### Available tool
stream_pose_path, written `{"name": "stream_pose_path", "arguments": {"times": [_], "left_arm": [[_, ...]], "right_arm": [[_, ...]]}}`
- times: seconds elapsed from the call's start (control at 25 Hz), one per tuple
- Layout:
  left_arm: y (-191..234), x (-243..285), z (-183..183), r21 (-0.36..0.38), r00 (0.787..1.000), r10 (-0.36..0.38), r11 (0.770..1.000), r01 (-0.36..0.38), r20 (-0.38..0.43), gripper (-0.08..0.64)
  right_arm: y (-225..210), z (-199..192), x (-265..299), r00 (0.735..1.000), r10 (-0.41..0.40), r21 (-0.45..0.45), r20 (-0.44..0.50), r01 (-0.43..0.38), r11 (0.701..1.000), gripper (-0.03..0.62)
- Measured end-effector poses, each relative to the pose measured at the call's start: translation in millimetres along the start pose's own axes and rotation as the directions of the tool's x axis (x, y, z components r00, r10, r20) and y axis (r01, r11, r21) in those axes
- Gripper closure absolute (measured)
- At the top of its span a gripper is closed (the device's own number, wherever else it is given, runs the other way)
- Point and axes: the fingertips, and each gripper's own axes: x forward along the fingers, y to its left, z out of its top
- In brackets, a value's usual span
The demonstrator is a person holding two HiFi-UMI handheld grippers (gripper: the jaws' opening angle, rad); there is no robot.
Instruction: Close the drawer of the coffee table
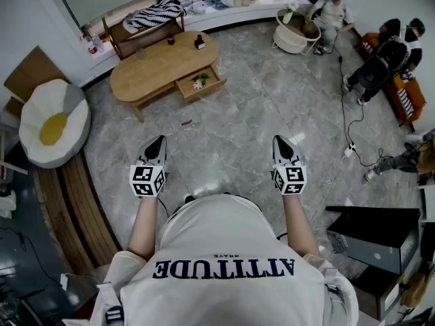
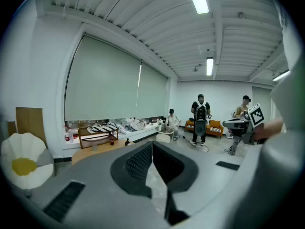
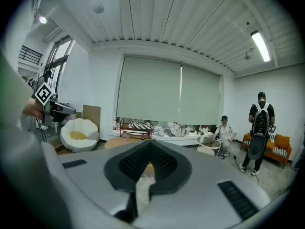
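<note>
A: Where's the target?
B: Across the floor (image 1: 231,134), well ahead & to the left: wooden table (image 1: 153,63). Its drawer (image 1: 202,84) sticks out open on our side.
A: Plan?
B: Walk up, face drawer front square, push flat w/ closed tips till flush. Both the left hand-held gripper (image 1: 156,143) & right hand-held gripper (image 1: 281,142) are pressed together, empty. Fine for pushing.
</note>
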Motion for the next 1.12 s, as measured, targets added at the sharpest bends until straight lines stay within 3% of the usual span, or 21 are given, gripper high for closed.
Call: {"name": "stream_pose_path", "arguments": {"times": [1.12], "left_arm": [[-17,-5,-4,-0.001,1.0,0.022,1.0,-0.022,-0.006,0.538]], "right_arm": [[-10,-3,-9,1.0,0.022,0.022,0.022,-0.022,1.0,0.572]]}}
